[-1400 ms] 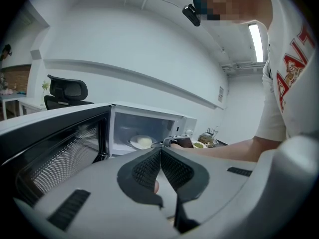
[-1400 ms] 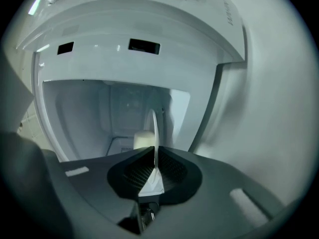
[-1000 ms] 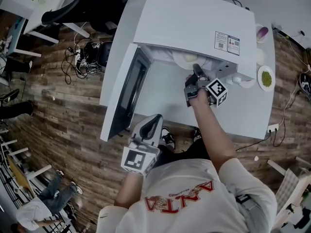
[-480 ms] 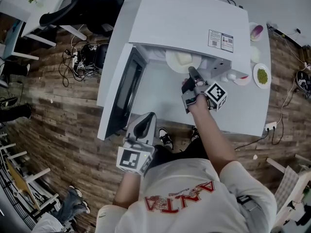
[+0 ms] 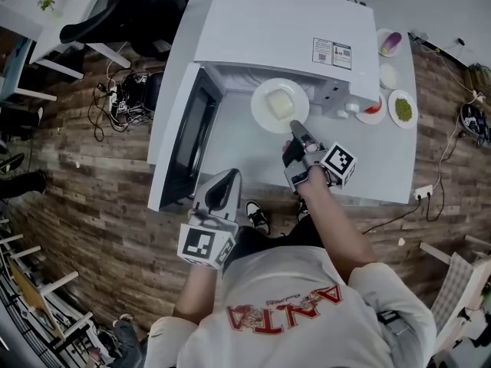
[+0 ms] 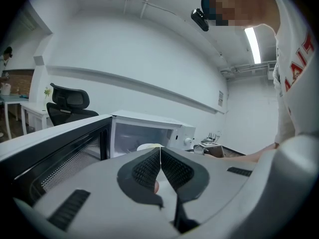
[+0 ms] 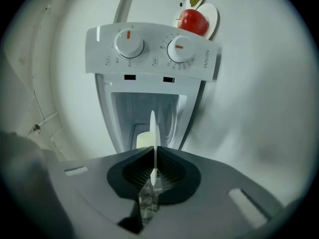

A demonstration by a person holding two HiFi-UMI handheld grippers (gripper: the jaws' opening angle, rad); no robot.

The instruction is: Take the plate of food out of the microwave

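A white plate (image 5: pixel 280 106) carrying a pale block of food (image 5: pixel 281 104) hangs just outside the mouth of the white microwave (image 5: pixel 284 29), over the white table (image 5: pixel 383 163). My right gripper (image 5: pixel 294 128) is shut on the plate's near rim. In the right gripper view the plate (image 7: pixel 154 131) shows edge-on between the pads, with the food (image 7: pixel 144 140) to its left and the microwave cavity (image 7: pixel 149 111) behind it. The microwave door (image 5: pixel 180 140) stands swung open to the left. My left gripper (image 5: pixel 227 176) is shut on nothing, near the door's lower edge; its jaws (image 6: pixel 160 151) meet.
Right of the microwave stand small dishes: a red apple (image 5: pixel 374 107), green food (image 5: pixel 403 110), a white dish (image 5: pixel 390 76) and a purple item (image 5: pixel 390 43). The control panel with two knobs (image 7: pixel 149 49) faces my right gripper. An office chair (image 5: pixel 115 6) and cables (image 5: pixel 123 98) are at the left.
My right gripper has drawn back toward the person, bringing the plate out of the microwave cavity into the open. The left gripper has stayed about where it was.
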